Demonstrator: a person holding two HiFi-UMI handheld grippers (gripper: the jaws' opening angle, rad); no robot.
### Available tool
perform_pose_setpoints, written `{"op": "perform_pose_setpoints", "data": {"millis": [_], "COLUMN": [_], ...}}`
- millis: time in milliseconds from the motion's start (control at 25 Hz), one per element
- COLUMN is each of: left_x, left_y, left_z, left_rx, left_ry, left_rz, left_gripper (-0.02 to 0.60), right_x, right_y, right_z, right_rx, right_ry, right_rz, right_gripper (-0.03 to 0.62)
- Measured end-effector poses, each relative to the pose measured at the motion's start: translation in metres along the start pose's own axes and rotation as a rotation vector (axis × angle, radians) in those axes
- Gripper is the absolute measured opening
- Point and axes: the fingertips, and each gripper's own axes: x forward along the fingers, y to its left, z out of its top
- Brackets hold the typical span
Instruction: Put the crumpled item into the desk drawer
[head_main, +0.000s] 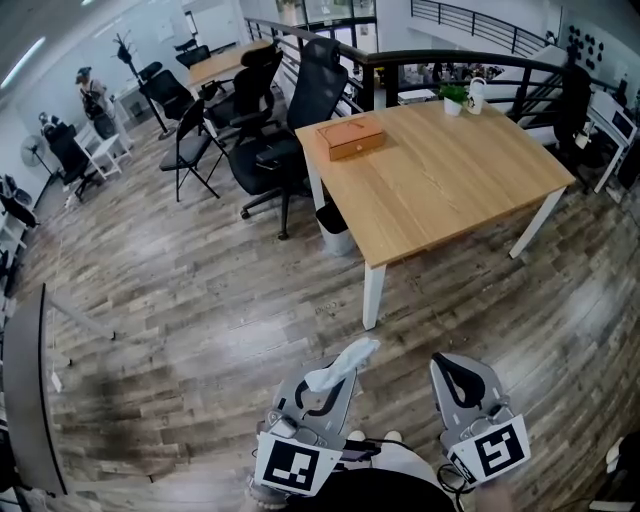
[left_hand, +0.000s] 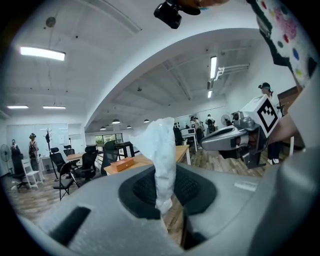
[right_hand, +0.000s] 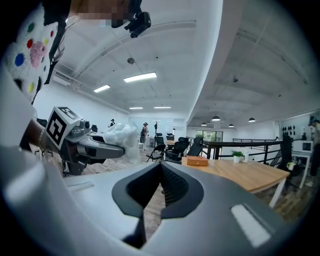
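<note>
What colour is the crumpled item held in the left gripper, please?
White, faintly translucent. The crumpled item shows best in the left gripper view.

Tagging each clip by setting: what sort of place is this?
Most likely an open-plan office: a light wooden table, black swivel chairs beside it, and a coat stand further back, all on a wood-plank floor.
</note>
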Motion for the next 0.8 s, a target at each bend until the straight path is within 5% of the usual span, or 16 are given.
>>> {"op": "perform_pose_setpoints", "data": {"millis": [800], "left_x": [0.001], "left_y": [0.041], "left_z": [-0.002], "left_rx": [0.035], "left_ry": [-0.036], "left_rz": [0.019], "left_gripper": [0.052], "right_x": [0.036], "right_y": [0.004], "right_z": [0.013], "right_rx": [-0.113], "right_ry": [0.005], "right_rz": [-0.048], "right_gripper": [-0.003]}}
